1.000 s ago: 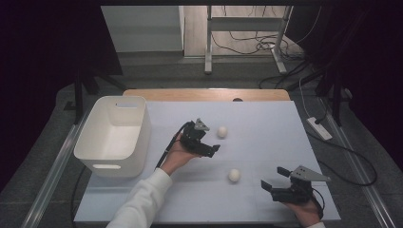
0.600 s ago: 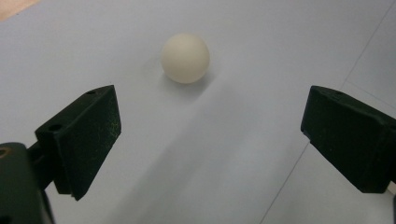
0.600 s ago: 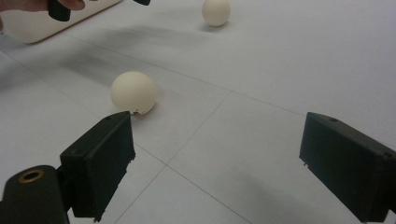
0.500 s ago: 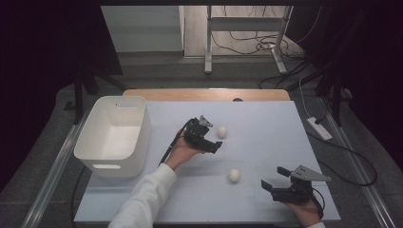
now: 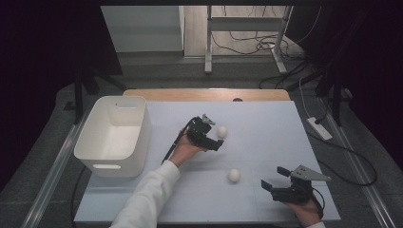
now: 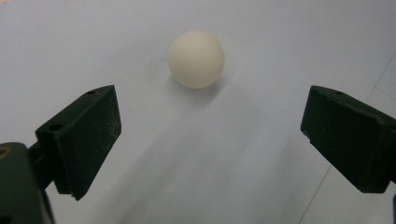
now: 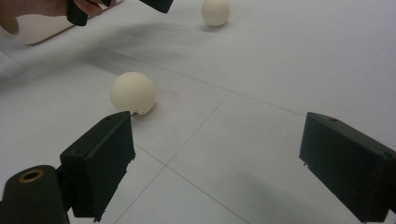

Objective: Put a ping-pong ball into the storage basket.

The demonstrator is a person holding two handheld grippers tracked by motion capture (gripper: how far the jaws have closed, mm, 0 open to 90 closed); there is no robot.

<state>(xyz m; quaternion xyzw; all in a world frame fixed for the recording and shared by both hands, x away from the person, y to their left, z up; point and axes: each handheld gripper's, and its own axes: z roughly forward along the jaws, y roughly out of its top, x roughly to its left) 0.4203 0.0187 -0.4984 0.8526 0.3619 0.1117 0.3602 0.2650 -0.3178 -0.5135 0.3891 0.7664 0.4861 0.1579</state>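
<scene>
Left gripper (image 5: 212,138) held above the pale grey counter (image 5: 266,128), jaws wide apart and clamped on nothing — small cream-white round ball (image 5: 222,131) just beyond the tips, resting on the counter, not touched. In the left gripper view, same ball (image 6: 196,59) ahead of the gap and a little toward the left jaw. Second cream-white ball (image 5: 234,175) nearer the person, well apart from the first, between the two grippers. Right gripper (image 5: 274,180) low at the counter's near right, jaws also spread wide and bare — second ball (image 7: 133,93) just beyond its left jaw, apart from it. White rectangular plastic bin (image 5: 97,153) at the counter's left edge.
</scene>
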